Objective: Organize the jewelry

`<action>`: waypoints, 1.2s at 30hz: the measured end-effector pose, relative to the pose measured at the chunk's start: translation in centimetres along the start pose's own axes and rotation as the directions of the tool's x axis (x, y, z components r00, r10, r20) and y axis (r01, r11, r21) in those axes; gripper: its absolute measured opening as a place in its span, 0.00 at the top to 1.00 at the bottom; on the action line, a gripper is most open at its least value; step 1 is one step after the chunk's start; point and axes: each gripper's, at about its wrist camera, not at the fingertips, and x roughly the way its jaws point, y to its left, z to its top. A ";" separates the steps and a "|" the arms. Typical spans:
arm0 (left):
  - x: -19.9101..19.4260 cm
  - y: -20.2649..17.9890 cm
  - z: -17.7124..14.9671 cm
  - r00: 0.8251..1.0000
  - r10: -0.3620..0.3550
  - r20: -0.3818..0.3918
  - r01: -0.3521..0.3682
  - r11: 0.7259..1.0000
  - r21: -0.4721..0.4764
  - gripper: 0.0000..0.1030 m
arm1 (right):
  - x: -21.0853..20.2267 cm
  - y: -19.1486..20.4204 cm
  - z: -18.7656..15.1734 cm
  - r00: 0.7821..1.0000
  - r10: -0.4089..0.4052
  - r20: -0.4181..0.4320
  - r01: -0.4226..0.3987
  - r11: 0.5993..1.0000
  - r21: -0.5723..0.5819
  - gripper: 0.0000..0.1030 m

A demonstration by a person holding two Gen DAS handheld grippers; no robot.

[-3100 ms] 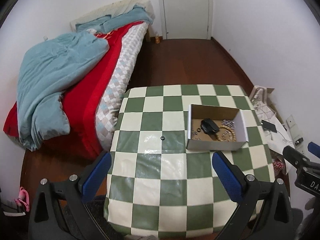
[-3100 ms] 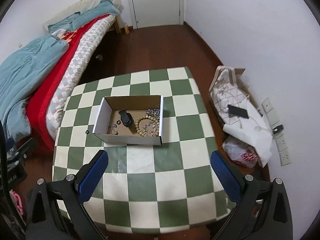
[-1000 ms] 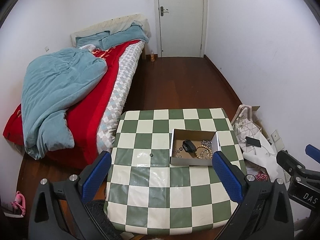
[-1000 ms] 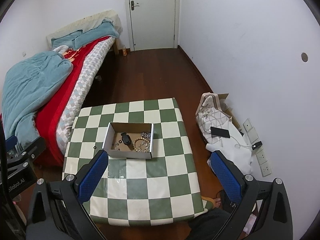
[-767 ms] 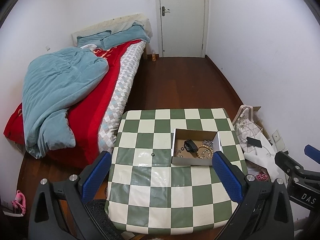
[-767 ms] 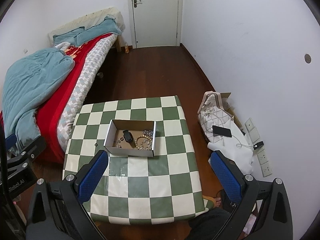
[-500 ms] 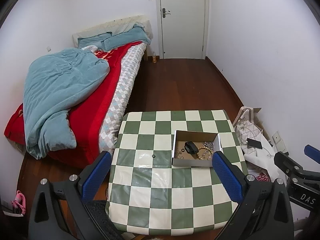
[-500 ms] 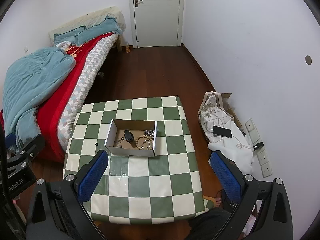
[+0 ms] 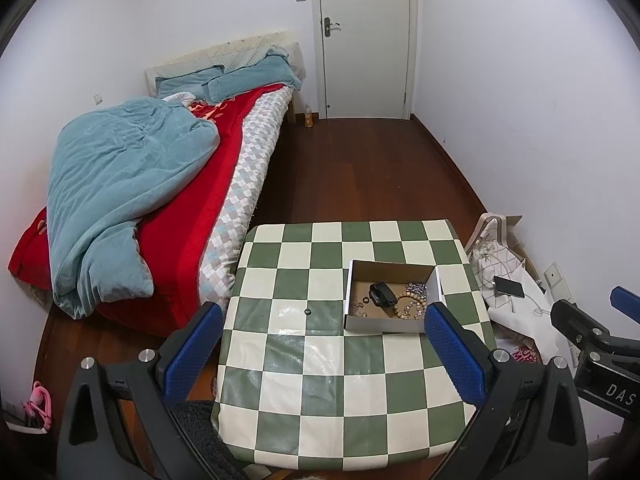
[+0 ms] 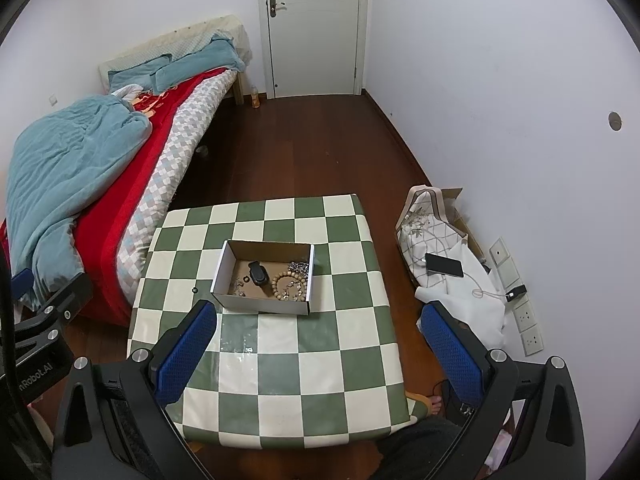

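A shallow cardboard box (image 9: 386, 324) (image 10: 260, 305) sits on the green-and-white checkered table (image 9: 304, 364) (image 10: 280, 368). Inside lie a black band (image 9: 380, 294) (image 10: 257, 273), a wooden bead bracelet (image 9: 406, 305) (image 10: 289, 280), a silver chain (image 9: 417, 289) (image 10: 301, 267) and small rings (image 9: 360, 304) (image 10: 239, 282). One small dark ring (image 9: 307, 311) (image 10: 195, 290) lies on the table left of the box. My left gripper (image 9: 320, 354) and right gripper (image 10: 318, 350) both hang high above the table, open and holding nothing.
A bed (image 9: 132, 184) with a teal duvet and red blanket flanks the table's left. Bags and a phone (image 10: 443, 265) lie on the floor by the right wall. A closed door (image 9: 362, 40) stands at the far end. A person's foot (image 10: 434, 402) shows under the table edge.
Both grippers have risen well away from the table, so the box and table look much smaller. The jewelry and box have not moved. Both stay open.
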 end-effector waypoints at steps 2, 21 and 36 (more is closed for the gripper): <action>-0.1 0.0 0.0 1.000 0.001 0.003 -0.001 1.000 0.000 0.00 | 0.0 0.0 0.0 1.000 0.001 0.000 -0.001 1.000 0.003 0.00; -0.3 -0.1 0.1 1.000 0.001 0.010 -0.001 1.000 0.004 0.00 | -0.5 0.0 0.4 1.000 0.003 0.000 -0.003 1.000 0.003 0.00; -0.5 -0.1 0.2 1.000 0.000 0.014 0.000 1.000 0.007 0.00 | -0.5 0.0 0.4 1.000 0.001 0.003 -0.001 1.000 -0.001 0.00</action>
